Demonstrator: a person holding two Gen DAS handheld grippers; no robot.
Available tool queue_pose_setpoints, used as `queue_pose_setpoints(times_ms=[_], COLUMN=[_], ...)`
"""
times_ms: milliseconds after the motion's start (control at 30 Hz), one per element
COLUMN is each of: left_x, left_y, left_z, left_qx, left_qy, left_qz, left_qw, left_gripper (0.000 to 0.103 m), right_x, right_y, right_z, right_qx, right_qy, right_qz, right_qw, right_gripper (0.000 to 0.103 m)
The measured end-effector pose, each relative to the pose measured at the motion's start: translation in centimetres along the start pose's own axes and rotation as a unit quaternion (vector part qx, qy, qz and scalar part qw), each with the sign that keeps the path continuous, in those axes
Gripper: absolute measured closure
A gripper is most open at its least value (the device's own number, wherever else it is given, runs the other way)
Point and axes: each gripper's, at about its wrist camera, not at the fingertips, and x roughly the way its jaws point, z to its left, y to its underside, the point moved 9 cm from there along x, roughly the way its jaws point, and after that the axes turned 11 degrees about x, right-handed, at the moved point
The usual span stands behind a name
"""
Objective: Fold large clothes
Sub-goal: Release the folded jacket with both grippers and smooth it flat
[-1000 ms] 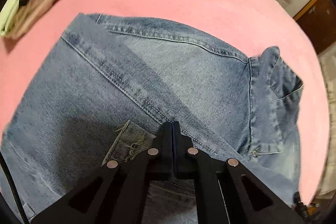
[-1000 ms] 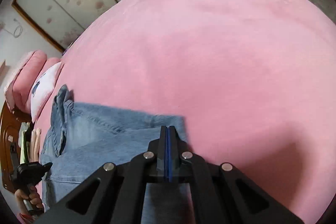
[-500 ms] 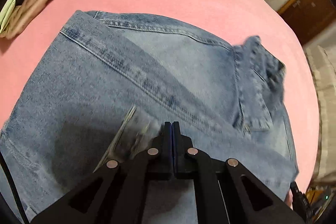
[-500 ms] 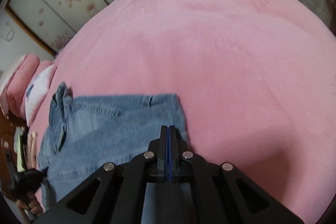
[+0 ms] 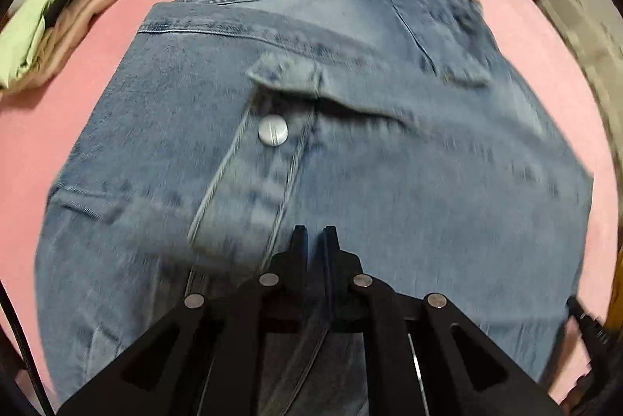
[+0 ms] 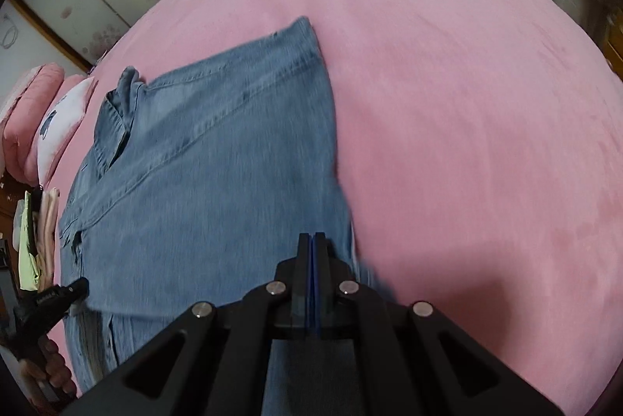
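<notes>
Handling a heavy, stiff-seamed denim jacket [image 5: 389,151] lying on the pink bed [image 6: 467,104], left gripper [image 5: 314,240] parting around its hem, right gripper [image 6: 312,244] pinching the hem shut.

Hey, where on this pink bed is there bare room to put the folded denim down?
The widest bare stretch of the pink bed lies right of the denim garment in the right wrist view, running out to the curtain side. It is crowded on the other side: the stack of folded clothes and the pillows sit there.
</notes>
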Motion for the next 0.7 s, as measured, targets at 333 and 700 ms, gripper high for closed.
queue_pose_setpoints(times_ms=[333,700], left_x=[-2.7,-9.3], left_y=[6.6,12.3], left_z=[0.3,3.2], left_qx=[0.078,0.121], left_qy=[-0.029,-0.02], left_qz=[0.056,0.098], left_qw=[0.995,0.9876], left_gripper=[0.054,0.034], right_x=[-1.9,-5.3], right_y=[9.4,18.7], right_z=[3.1,12.8], right_qx=[0.028,-0.086], right_qy=[0.024,0.005], right_qz=[0.058,0.116], right_qw=[0.998,0.99], right_gripper=[0.1,0.097])
